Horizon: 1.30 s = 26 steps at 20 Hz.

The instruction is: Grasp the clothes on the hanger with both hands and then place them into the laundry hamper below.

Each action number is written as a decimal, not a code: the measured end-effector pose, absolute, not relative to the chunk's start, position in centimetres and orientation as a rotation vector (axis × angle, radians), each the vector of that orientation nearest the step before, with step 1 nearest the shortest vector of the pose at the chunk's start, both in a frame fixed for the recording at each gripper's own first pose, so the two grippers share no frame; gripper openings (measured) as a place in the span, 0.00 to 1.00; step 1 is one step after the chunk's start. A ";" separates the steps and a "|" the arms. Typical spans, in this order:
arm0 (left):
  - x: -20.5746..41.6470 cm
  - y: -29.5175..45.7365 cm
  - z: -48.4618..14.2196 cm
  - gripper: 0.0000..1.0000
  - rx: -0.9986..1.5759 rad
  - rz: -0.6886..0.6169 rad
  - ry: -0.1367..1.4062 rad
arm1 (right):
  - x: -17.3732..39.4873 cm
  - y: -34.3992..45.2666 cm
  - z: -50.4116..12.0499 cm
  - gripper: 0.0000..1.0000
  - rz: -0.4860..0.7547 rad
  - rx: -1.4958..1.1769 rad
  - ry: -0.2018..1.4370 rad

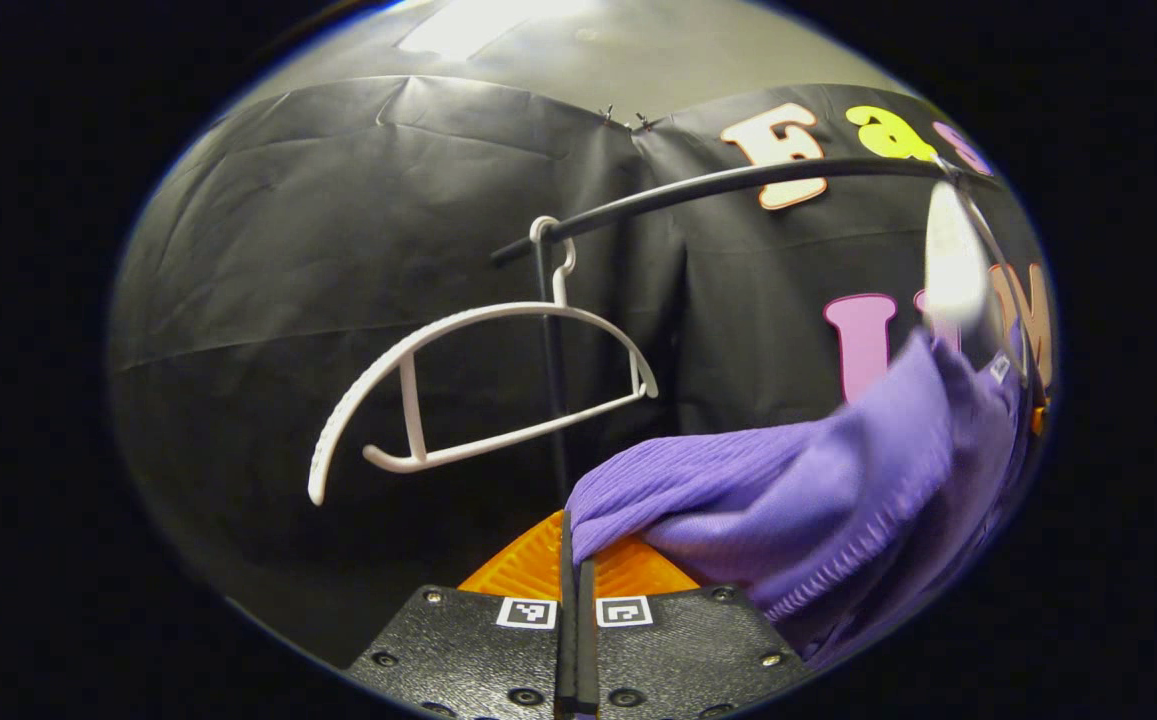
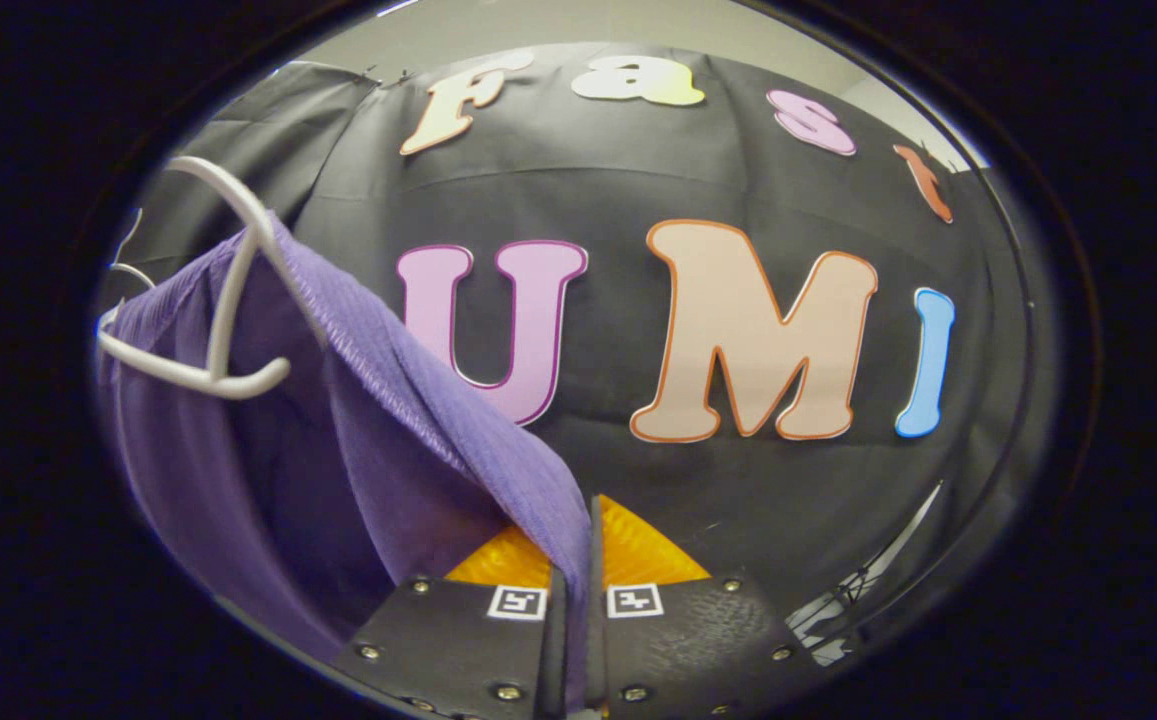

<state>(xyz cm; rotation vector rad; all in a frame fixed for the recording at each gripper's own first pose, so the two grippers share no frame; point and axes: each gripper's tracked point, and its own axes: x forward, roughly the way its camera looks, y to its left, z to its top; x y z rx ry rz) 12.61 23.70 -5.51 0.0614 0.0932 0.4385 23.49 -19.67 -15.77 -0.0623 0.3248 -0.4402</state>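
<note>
A black cloth wall (image 1: 358,300) is seen behind everything, with a dark rail (image 1: 738,185) crossing in front of it in the left gripper view. From that rail a white hanger (image 1: 478,390) is hung, bare and tilted, left of centre. Further right in the same view, the purple garment (image 1: 818,500) is draped from the near jaws up toward the far right edge. The left gripper (image 1: 575,590) is closed on a fold of that cloth, the fabric being pinched at its jaws.

In the right gripper view, a second white hanger (image 2: 228,300) is seen at far left with the purple garment still hooked over it. The cloth is drawn down to the right gripper (image 2: 576,600), whose jaws are clamped on its ribbed edge.

The hamper is not in sight, so its position must be judged as below. The step in hand appears to be freeing the cloth from the hanger: both grips should be kept firm, the fabric lifted clear of the hanger's arm rather than dragged, then lowered together.
</note>
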 end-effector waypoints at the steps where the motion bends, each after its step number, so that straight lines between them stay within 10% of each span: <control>1: 12.4 23.8 -6.6 0.00 0.032 0.443 0.115 | 23.2 -19.9 -16.4 0.08 -0.446 -0.060 0.340; 12: 9.8 19.6 -15.4 0.02 0.077 0.344 0.273 | 15.1 -16.6 -28.3 0.10 -0.363 -0.110 0.577; 26: 10.2 8.6 -19.2 0.00 0.056 0.068 0.339 | 11.2 -4.7 -27.2 0.08 -0.125 -0.086 0.567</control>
